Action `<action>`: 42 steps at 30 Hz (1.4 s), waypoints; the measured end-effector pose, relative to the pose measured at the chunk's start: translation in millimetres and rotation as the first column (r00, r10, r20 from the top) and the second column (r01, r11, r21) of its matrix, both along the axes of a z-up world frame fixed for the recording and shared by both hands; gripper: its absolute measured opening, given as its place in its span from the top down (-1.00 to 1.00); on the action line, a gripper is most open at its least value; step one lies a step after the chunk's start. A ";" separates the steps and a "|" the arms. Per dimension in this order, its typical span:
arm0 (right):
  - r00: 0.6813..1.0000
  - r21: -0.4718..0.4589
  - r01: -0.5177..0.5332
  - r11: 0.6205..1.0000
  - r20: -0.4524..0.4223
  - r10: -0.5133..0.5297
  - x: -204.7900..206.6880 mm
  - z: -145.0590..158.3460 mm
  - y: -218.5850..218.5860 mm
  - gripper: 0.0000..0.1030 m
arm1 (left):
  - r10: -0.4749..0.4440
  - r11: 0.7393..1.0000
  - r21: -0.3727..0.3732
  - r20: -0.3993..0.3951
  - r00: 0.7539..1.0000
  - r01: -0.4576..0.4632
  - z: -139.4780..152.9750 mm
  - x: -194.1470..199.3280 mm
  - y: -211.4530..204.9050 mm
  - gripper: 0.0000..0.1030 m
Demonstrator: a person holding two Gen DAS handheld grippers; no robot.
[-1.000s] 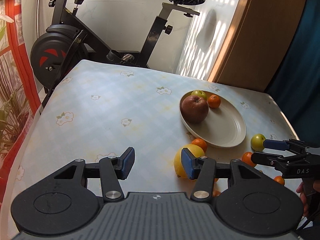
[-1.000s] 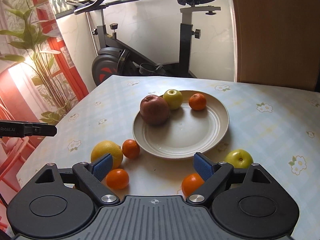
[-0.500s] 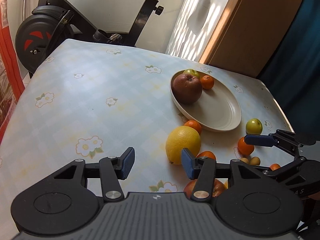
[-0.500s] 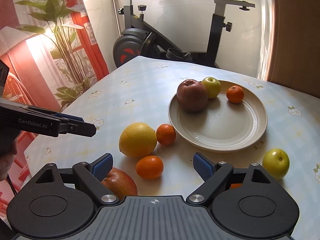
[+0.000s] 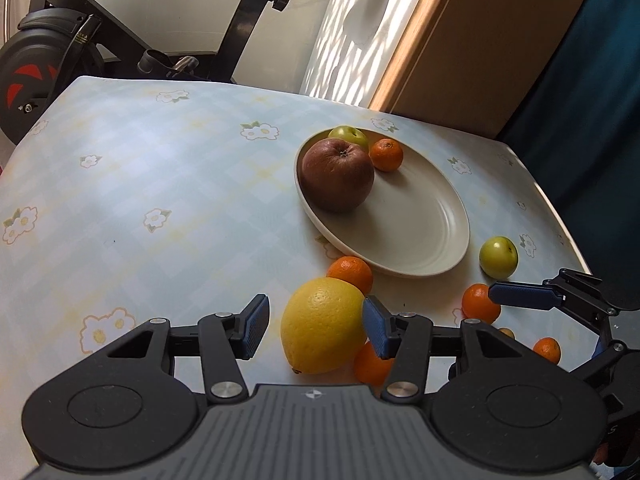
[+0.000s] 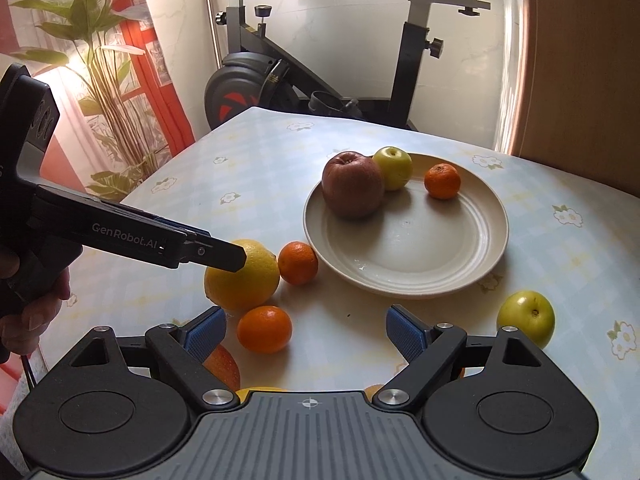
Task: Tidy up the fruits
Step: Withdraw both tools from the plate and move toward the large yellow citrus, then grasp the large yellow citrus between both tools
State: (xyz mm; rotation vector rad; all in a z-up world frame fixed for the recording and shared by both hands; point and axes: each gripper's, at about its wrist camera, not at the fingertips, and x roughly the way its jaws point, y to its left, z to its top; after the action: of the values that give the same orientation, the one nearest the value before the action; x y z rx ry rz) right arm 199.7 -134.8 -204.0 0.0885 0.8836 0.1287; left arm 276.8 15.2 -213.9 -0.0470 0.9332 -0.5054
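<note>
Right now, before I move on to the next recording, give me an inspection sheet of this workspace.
Surface: table under a pale checked cloth with flower prints.
Job's things: plate holding a red apple, a green apple and a mandarin. Loose on the cloth: large yellow citrus, several mandarins, a green apple, a red apple partly hidden.
Clutter: nothing seen.
Grippers: left gripper open, its fingers to either side of the yellow citrus, not clamped; right gripper open, empty, over the near fruit.
Cables: nothing seen.
Surroundings: exercise bike, potted plant, wooden panel.
</note>
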 end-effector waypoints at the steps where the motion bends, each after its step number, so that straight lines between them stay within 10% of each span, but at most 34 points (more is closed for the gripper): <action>1: 1.000 0.007 0.005 1.000 -0.002 -0.005 0.2 -0.9 -2.1 -0.65 | 0.002 1.000 -0.001 -0.001 1.000 -0.002 -0.3 0.0 0.5 -0.05; 42: 0.950 0.031 -0.280 0.959 -0.133 0.282 96.4 -34.0 72.0 -0.17 | 0.182 0.975 -0.122 -0.046 0.982 -0.186 -4.5 31.8 50.1 0.08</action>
State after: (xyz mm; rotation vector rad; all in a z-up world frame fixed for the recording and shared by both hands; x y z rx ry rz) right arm 296.1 -62.8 -238.0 -0.0189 1.0296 0.3986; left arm 308.6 65.3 -218.4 -0.2546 0.9196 -0.3913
